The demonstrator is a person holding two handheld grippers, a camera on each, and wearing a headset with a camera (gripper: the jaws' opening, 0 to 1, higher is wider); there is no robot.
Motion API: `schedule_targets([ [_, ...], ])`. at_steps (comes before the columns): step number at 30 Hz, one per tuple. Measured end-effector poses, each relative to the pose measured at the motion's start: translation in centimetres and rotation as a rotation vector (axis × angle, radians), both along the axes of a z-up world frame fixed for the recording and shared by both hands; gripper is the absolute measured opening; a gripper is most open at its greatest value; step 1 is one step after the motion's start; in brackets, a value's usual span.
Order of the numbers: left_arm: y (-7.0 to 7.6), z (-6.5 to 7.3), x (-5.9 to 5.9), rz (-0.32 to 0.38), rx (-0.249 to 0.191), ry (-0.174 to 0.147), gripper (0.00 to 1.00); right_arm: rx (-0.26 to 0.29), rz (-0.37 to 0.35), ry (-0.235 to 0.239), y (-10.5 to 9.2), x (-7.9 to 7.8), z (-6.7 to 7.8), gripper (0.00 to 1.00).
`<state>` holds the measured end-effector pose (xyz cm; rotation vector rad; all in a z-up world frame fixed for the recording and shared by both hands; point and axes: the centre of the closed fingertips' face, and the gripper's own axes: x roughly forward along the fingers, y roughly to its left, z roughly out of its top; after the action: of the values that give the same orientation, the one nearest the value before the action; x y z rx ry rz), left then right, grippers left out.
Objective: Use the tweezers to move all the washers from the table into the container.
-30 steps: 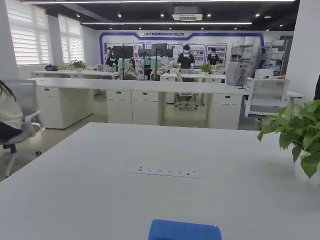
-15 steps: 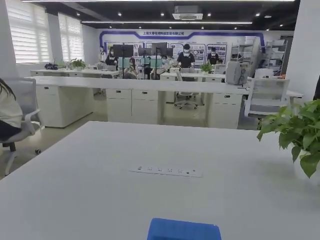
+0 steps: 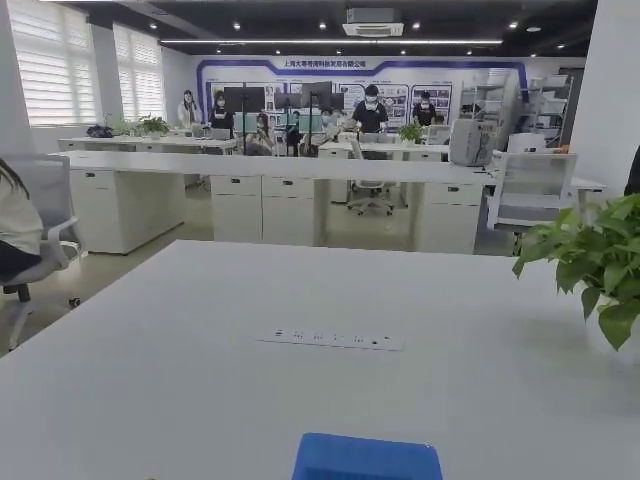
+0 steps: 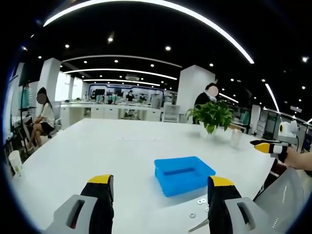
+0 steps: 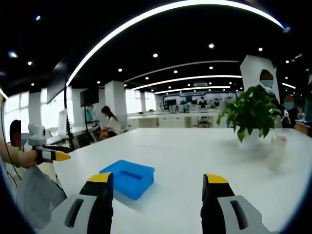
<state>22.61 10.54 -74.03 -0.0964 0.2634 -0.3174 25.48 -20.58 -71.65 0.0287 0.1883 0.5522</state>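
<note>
Left tongs (image 4: 161,181) gape wide with nothing between the yellow-tipped jaws, over a smooth white tabletop (image 4: 87,151). Ahead sits the rectangular blue plastic container (image 4: 184,173); small flat metal ring washers (image 4: 200,201) lie loose on the tabletop just beside its near right corner, and thin shiny tweezers (image 4: 197,225) poke in close by. Right tongs (image 5: 156,178) are also spread wide and empty, with a leafy potted plant (image 5: 251,112) further right.
</note>
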Motion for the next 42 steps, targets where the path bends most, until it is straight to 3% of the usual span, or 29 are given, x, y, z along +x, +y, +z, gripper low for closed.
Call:
schedule_targets([
  [9,0.1,0.0,0.1,0.009,0.001,0.001,0.79,0.009,0.0,-0.001,-0.2,0.1,0.0,0.72],
  [21,1.0,0.0,0.1,0.063,0.003,0.001,0.79,0.029,0.055,0.006,0.5,-0.1,-0.3,0.72],
  [27,1.5,-0.2,0.2,0.091,0.007,0.01,0.79,-0.012,0.059,0.056,0.4,0.1,-1.6,0.7],
  [33,1.3,-0.3,0.3,0.1,0.033,0.023,0.78,-0.055,0.102,0.075,0.9,-0.2,-2.4,0.69],
  [37,0.6,-0.9,0.3,0.072,0.014,0.063,0.76,-0.13,0.139,0.084,1.5,-0.6,-3.0,0.67],
  [42,-1.0,-2.1,0.0,-0.011,0.032,0.127,0.71,-0.165,0.15,0.093,1.6,-0.8,-3.4,0.65],
])
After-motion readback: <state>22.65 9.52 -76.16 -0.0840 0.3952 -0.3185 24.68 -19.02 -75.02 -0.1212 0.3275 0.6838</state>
